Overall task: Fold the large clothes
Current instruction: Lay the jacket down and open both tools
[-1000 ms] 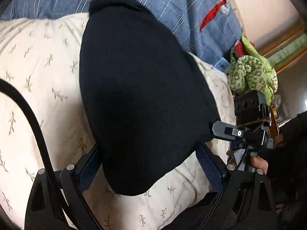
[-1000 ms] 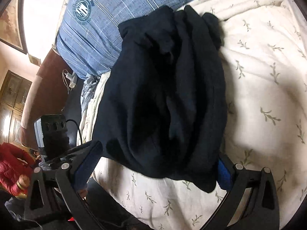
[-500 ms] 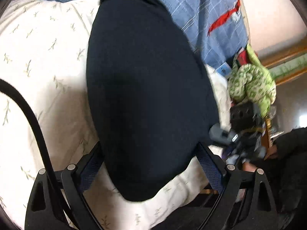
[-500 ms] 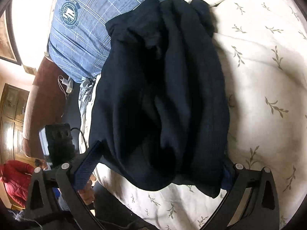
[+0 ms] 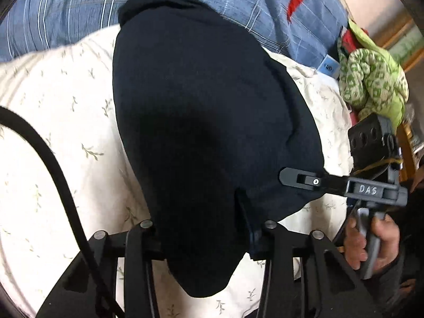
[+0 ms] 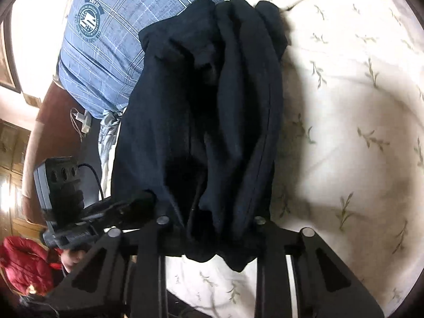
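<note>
A dark navy garment (image 5: 201,122) lies folded lengthwise on a cream bedspread (image 5: 53,122) with a leaf print. My left gripper (image 5: 204,235) is shut on the garment's near end, its fingers buried in the cloth. In the right wrist view the same garment (image 6: 206,111) shows bunched folds, and my right gripper (image 6: 212,228) is shut on its near edge. The right gripper also shows in the left wrist view (image 5: 304,180), touching the garment's right edge. The left gripper shows at the left of the right wrist view (image 6: 137,198).
A blue plaid cover (image 5: 238,2) lies at the head of the bed (image 6: 111,26). A green patterned bundle (image 5: 371,79) sits at the right. A red jacket (image 6: 23,267) lies at the lower left. A black cable (image 5: 53,164) crosses the bedspread.
Both grippers have closed from wide open onto the garment's near end. The right gripper has moved in against the garment's edge.
</note>
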A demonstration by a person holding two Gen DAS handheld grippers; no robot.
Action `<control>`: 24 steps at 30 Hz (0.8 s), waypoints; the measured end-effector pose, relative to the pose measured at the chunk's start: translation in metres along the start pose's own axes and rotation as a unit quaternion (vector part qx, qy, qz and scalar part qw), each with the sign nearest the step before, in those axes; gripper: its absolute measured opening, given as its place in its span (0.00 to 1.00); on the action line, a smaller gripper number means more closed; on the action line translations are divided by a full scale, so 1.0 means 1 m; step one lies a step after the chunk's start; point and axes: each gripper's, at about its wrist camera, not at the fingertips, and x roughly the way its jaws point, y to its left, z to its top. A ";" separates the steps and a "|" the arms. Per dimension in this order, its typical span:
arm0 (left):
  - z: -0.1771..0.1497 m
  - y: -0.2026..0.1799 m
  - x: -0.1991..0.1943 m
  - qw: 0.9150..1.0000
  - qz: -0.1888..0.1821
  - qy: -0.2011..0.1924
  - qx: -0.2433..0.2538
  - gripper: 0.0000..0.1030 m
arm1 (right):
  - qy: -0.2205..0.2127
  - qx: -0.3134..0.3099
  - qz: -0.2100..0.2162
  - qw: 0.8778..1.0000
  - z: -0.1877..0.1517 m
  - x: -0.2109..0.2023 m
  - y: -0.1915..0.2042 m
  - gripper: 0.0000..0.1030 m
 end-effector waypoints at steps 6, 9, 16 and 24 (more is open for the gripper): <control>-0.023 -0.006 -0.022 1.000 0.009 0.014 0.024 0.36 | 0.020 0.018 0.029 0.999 -0.017 -0.014 -0.002 0.21; -0.040 -0.013 -0.023 0.999 0.007 0.032 0.032 0.36 | 0.033 0.020 0.034 0.999 -0.034 -0.022 -0.003 0.21; -0.069 -0.024 -0.033 0.990 0.128 -0.036 0.054 0.77 | -0.009 -0.070 -0.103 0.992 -0.054 -0.020 0.017 0.64; -0.072 -0.044 -0.121 0.947 0.249 -0.191 0.072 0.92 | -0.150 -0.228 -0.318 0.908 -0.083 -0.058 0.127 0.84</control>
